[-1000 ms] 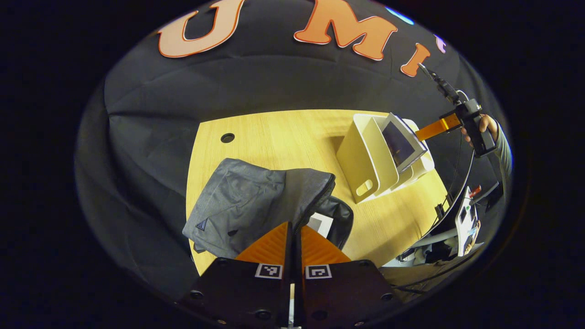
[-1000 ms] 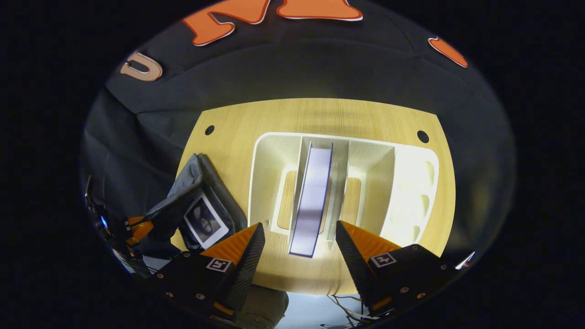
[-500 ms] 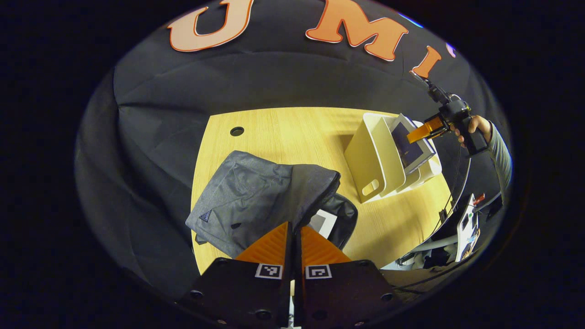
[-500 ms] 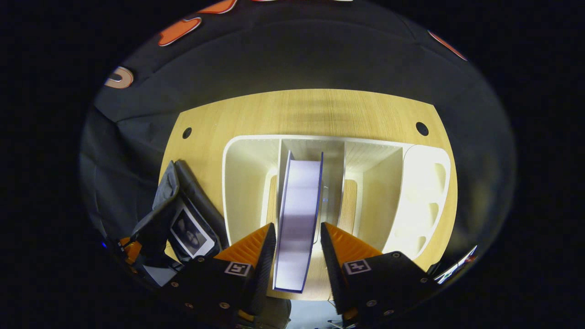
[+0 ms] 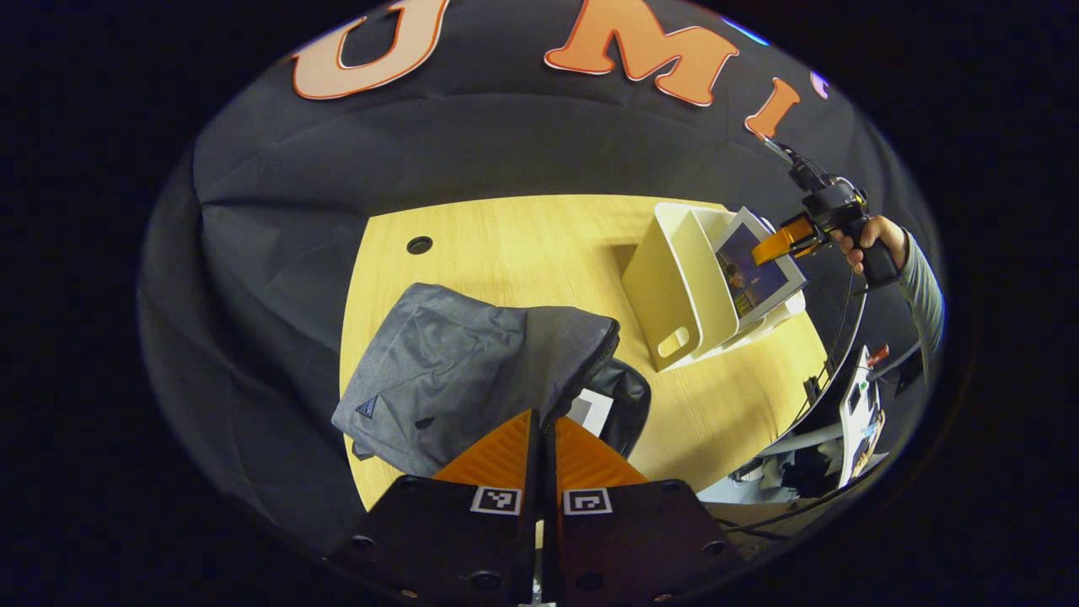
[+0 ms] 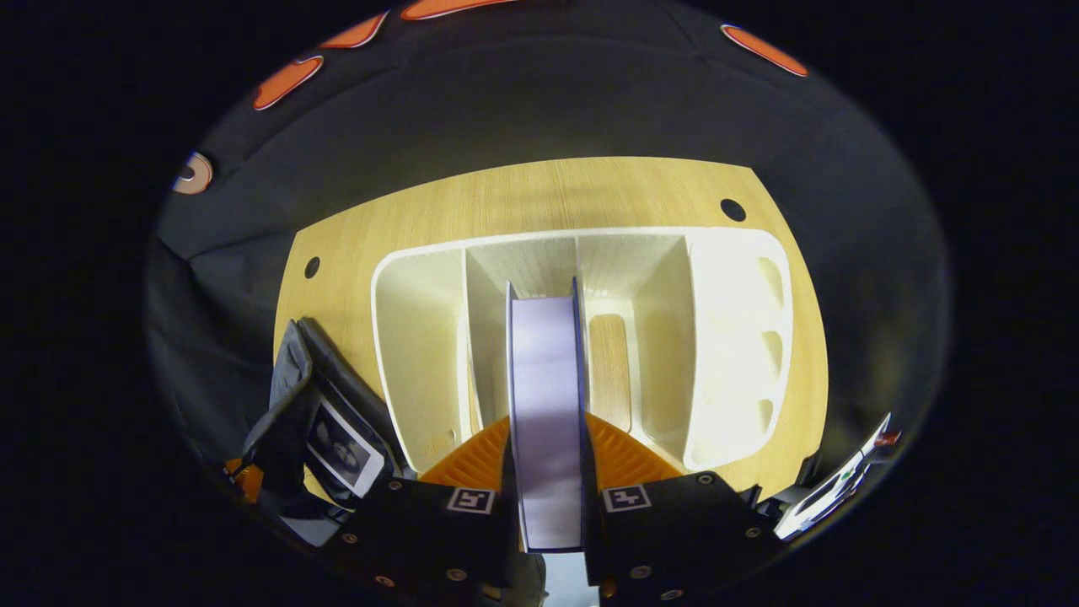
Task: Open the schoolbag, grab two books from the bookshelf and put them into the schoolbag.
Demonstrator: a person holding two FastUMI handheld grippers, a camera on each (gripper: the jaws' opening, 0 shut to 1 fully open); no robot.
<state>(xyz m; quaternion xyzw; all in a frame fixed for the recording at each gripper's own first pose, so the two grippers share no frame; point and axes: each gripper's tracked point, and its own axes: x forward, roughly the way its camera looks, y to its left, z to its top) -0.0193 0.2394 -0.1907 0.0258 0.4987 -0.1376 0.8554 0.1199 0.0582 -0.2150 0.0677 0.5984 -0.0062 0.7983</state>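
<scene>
Between right gripper (image 6: 546,472) fingers: book (image 6: 546,405), clamped on both covers, half out of bookshelf (image 6: 733,337). Stiff, slick; hold near spine. Left gripper (image 5: 539,438) pinches schoolbag (image 5: 472,371) flap.

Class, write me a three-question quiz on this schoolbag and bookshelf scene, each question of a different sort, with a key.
1. True or false: the right tool is shut on a book.
2. Which slot of the bookshelf holds that book? A) the far left one B) the second from the left C) the far right one
3. Fill the gap: in the right gripper view, the open schoolbag already has one ____ inside.

Key: 1 true: both fingers press on its covers. 2 B. 3 book. The left tool holds the bag's edge by the zip.
</scene>
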